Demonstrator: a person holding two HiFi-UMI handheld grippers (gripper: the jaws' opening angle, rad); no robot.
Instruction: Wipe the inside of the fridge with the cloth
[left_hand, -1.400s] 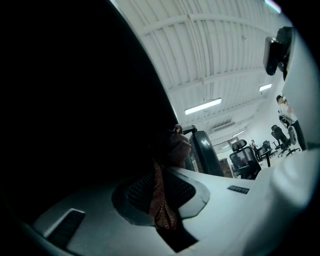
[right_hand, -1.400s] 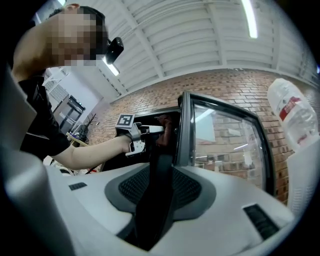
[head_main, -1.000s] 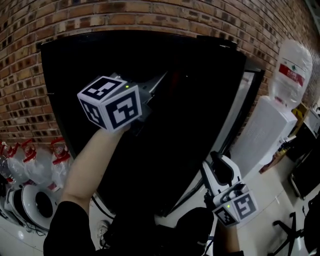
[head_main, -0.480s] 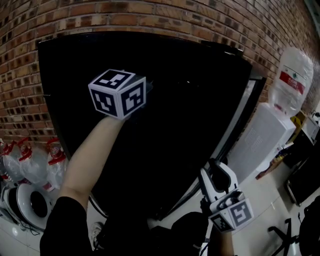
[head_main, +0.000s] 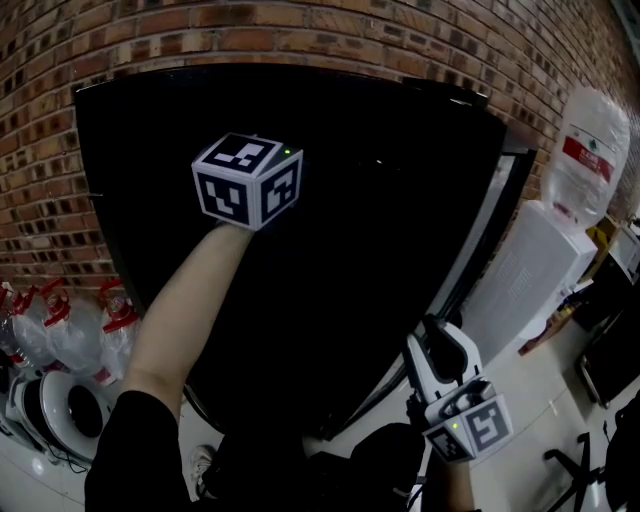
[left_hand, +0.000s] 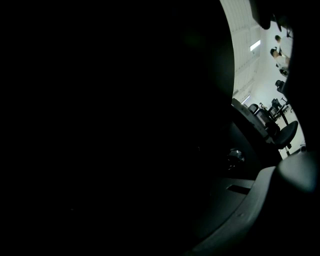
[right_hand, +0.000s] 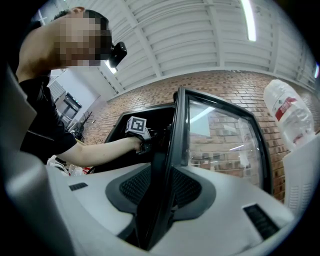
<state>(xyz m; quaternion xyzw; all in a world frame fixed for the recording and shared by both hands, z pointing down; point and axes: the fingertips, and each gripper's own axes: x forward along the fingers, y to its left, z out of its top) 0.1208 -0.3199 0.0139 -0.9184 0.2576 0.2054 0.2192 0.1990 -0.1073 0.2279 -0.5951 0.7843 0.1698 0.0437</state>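
The fridge is a black cabinet whose inside is too dark to read. My left arm reaches into it. Only the left gripper's marker cube shows; its jaws and any cloth are hidden in the dark. The left gripper view is nearly black, apart from a grey finger. From the right gripper view the cube sits just behind the door frame. My right gripper is low at the glass door's edge. Its jaws have just been closing, and the dark door edge runs between its pads.
A brick wall stands behind the fridge. A white water dispenser with a bottle is at the right. Tied plastic bags and a round white appliance lie on the floor at the left. A chair base shows at bottom right.
The left gripper's cube has moved right and rolled, going deeper into the fridge; the grey body seen ahead of it earlier is now hidden. The right gripper has stayed at the door edge.
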